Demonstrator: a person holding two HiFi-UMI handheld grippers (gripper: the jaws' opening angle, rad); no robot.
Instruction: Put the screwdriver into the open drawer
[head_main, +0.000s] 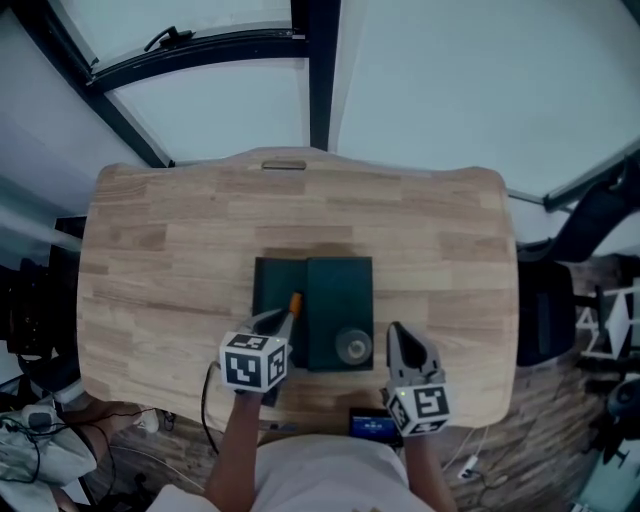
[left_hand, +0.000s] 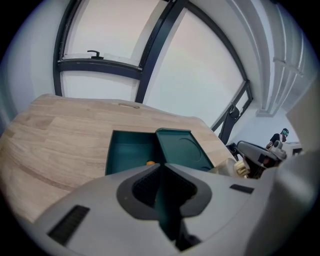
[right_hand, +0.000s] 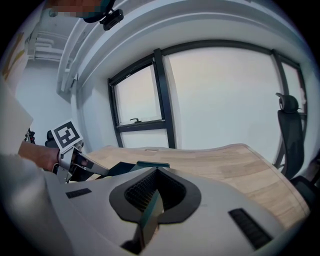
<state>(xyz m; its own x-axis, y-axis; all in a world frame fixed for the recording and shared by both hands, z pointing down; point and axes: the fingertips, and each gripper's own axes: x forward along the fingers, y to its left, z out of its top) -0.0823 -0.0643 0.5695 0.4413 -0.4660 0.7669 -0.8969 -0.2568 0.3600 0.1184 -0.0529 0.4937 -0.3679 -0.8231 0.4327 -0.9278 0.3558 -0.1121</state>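
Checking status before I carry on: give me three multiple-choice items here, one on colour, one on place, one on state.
1. The box is: A red; B dark green; C white.
2. The screwdriver's orange handle lies: A on the box's top; B in the open drawer; C on the tabletop.
3. The right tongs are: A together; B wide apart; C clamping the box.
Answers: B, green throughout; B, orange shows inside the drawer; A, their tips meet.

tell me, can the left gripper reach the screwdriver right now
Probably yes: the screwdriver lies in the open drawer just ahead of the left gripper, nothing between them, but its fingers are together.
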